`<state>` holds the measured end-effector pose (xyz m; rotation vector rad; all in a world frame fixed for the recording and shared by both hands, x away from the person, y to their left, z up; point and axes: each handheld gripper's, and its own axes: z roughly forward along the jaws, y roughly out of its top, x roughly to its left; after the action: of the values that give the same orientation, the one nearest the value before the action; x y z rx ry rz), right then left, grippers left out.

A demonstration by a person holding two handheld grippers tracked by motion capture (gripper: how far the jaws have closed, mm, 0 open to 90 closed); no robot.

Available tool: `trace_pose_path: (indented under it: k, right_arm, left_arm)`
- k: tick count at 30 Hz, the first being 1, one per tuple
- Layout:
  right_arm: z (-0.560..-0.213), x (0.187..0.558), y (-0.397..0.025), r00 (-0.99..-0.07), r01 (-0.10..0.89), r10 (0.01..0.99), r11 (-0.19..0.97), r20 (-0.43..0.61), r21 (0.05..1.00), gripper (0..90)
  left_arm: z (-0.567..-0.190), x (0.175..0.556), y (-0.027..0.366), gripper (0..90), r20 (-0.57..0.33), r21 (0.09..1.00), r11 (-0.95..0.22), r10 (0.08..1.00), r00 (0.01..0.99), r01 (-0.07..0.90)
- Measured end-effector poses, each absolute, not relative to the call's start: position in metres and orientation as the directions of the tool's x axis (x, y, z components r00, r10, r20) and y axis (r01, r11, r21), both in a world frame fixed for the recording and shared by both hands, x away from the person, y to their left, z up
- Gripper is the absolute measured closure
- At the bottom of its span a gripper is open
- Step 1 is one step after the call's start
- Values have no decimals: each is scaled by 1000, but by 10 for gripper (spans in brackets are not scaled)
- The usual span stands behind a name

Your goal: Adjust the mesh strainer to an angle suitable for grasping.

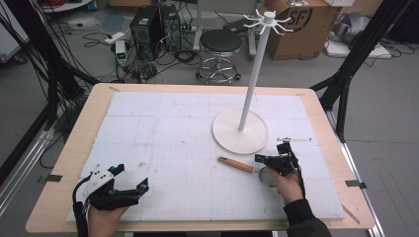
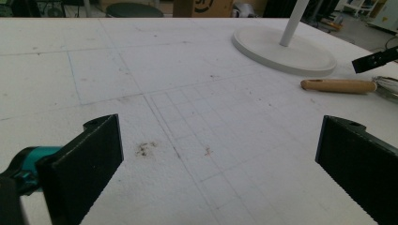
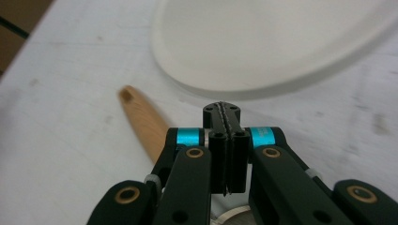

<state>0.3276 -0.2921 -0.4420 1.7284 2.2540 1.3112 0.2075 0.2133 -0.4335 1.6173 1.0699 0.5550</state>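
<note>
My left gripper point(image 1: 129, 183) idles at lower left of the high view, jaws wide apart, nothing between them. Strainer point(image 1: 247, 168) lies right of centre on the tabletop point(image 1: 163, 123), wooden handle pointing left, mesh end under my right gripper point(image 1: 272, 160), just below the stand point(image 1: 240, 131) base. Right jaws look pressed together; whether wire is pinched, cannot tell. Advice: grip at the handle-ring joint, lift level, clear the base. Left gripper view shows handle and base apart; right gripper view shows the jaw seam.
</note>
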Motion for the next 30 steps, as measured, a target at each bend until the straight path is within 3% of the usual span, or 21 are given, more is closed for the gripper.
trace_pose_path:
  k: [5, 10, 30]
  right_arm:
    - [-445, 332, -311, -352, 800, 854, 63, 383, 597, 900]
    - [-450, 333, -322, -330, 818, 852, 43, 406, 574, 900]
    - [-454, 282, -319, -418, 802, 796, 98, 437, 590, 900]
  left_arm:
    - [-434, 208, 213, 17, -163, 932, -29, 857, 489, 362]
    - [-434, 207, 214, 17, -163, 932, -29, 857, 489, 361]
    - [-434, 207, 214, 17, -161, 932, -31, 858, 488, 362]
